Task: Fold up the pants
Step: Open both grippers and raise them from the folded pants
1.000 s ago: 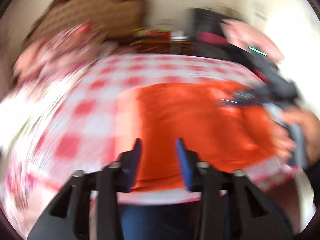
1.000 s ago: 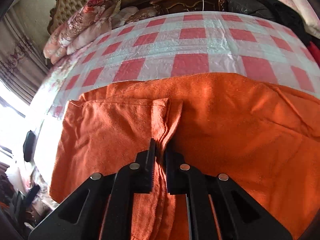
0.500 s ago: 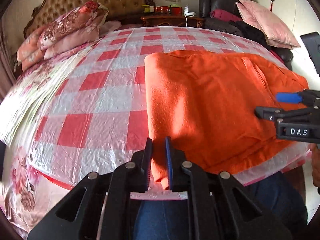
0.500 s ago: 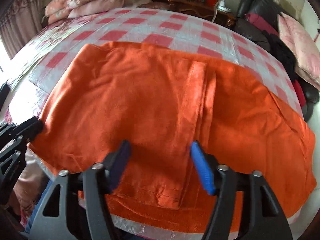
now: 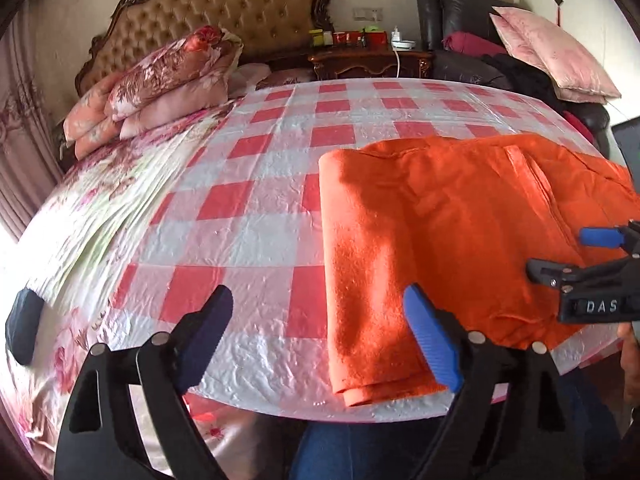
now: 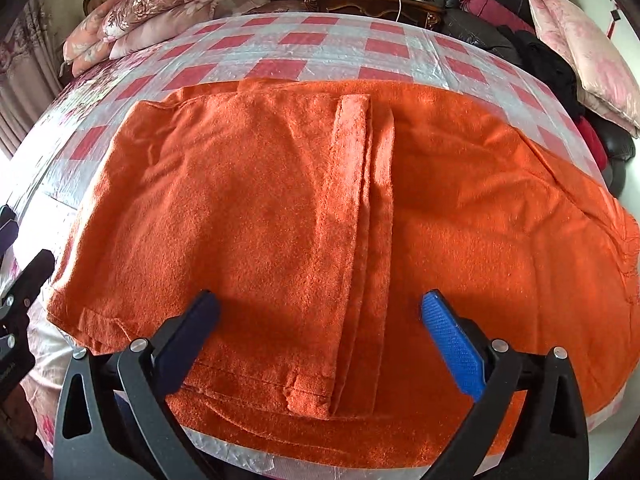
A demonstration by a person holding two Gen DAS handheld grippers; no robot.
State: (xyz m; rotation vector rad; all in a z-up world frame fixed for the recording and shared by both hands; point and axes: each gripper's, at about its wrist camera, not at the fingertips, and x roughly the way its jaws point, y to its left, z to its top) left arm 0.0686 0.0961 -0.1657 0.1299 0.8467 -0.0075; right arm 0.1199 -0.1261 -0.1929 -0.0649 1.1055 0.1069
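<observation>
The orange fleece pants lie folded once on the bed's red-and-white checked plastic sheet, near edge. You're btwn folds: both tools are letting go, left tool & right tool jaws opening, nothing pinched. Next probably needs a fresh grip on one end. Count: 1 pants, 2 tools.

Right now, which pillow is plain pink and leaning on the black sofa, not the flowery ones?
The plain pink pillow on the right, propped against the black sofa. The flowery pillows are stacked at the left, by the headboard.
</observation>
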